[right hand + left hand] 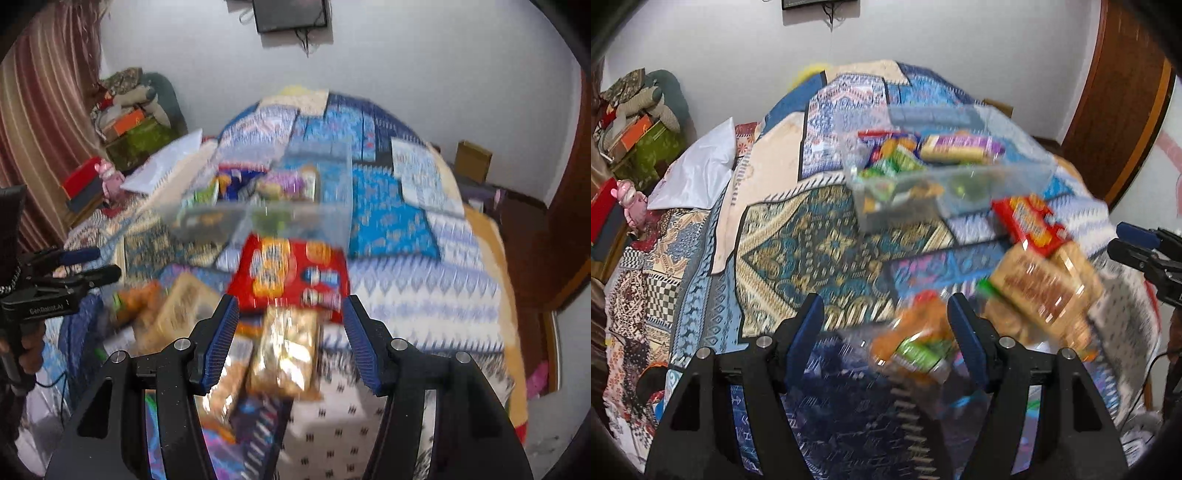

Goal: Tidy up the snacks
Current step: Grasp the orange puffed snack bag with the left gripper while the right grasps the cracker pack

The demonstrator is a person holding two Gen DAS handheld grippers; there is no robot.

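A clear plastic bin (945, 192) (295, 218) holding several snack packets sits on the patterned bedspread. In front of it lie a red biscuit pack (1028, 221) (295, 273), a tan biscuit pack (1041, 284) (181, 306) and an orange-and-green packet (916, 343) (136, 299). My left gripper (886, 321) is open, with the orange-and-green packet by its right finger. My right gripper (290, 325) is open above a golden clear-wrapped packet (288, 354), not touching it. The right gripper also shows in the left wrist view (1134, 243), the left gripper in the right wrist view (96, 264). Both views are blurred.
The bedspread (798, 236) covers the bed. A white pillow (698, 170) lies at the left. Stacked boxes and clutter (129, 129) stand by the wall. A wooden door (1115, 110) is at the right. A brown box (474, 158) sits beyond the bed.
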